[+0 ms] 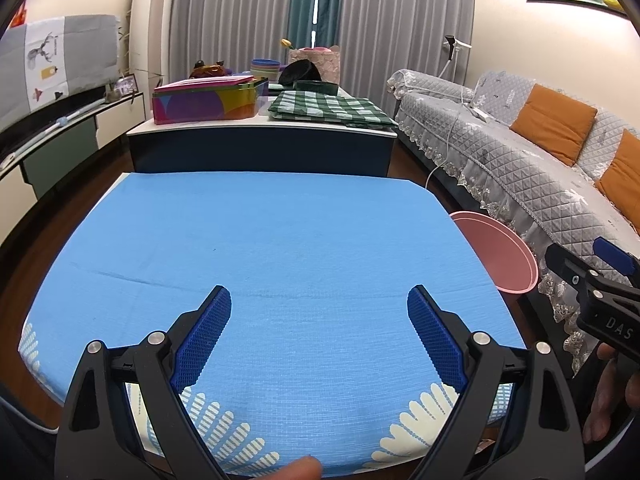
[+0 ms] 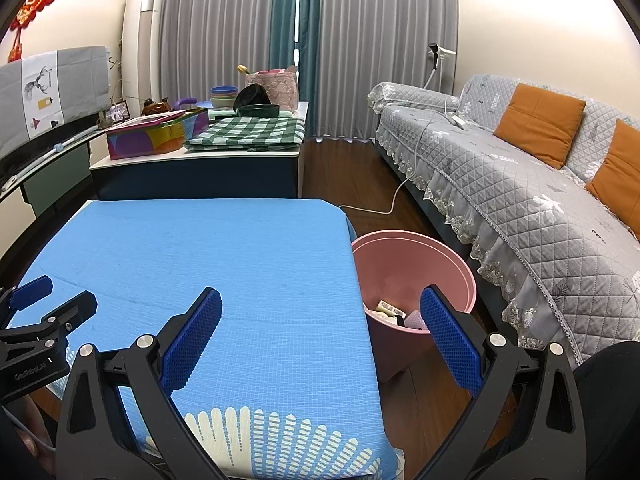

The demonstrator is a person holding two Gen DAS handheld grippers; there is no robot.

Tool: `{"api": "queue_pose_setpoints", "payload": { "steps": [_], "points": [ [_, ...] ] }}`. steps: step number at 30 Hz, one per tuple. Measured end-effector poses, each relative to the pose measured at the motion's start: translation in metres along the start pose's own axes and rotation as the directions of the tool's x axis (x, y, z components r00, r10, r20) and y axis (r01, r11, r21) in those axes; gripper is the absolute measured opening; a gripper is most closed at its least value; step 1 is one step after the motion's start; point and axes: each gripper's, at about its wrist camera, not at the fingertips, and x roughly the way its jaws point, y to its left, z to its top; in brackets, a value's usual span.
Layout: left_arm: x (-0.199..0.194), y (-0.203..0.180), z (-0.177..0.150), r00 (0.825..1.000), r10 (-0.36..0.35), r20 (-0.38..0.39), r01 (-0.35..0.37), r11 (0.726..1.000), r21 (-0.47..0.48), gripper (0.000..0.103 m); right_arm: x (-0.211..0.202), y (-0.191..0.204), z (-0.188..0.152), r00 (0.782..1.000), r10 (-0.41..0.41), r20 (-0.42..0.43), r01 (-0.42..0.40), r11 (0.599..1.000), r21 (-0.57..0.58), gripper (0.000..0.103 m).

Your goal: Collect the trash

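A pink bin [image 2: 412, 256] stands on the floor at the right edge of the blue-covered table [image 2: 208, 248]; scraps of trash [image 2: 390, 310] lie at its bottom. In the left wrist view only part of the bin's rim [image 1: 500, 248] shows past the table [image 1: 260, 248]. My left gripper [image 1: 319, 300] hovers open over the near middle of the cloth, nothing between its fingers. My right gripper [image 2: 321, 302] is open too, straddling the table's right edge, its right finger in front of the bin. Each gripper shows at the other view's edge: the right one [image 1: 596, 284], the left one [image 2: 44, 316].
A low cabinet [image 2: 200, 160] beyond the table carries a colourful tin [image 2: 156, 132], a green checked cloth [image 2: 248, 132] and bowls. A grey-covered sofa [image 2: 520, 184] with orange cushions runs along the right. A white cable [image 2: 384, 204] lies on the wooden floor.
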Motion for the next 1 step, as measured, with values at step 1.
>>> {"api": "queue_pose_setpoints", "payload": {
  "steps": [1],
  "points": [
    [0.0, -0.0005, 0.0, 1.0, 0.001, -0.001, -0.001, 1.0, 0.001, 0.087, -0.0003, -0.0001, -0.0001, 1.0, 0.0, -0.001, 0.0, 1.0, 0.001, 0.098]
  ]
}}
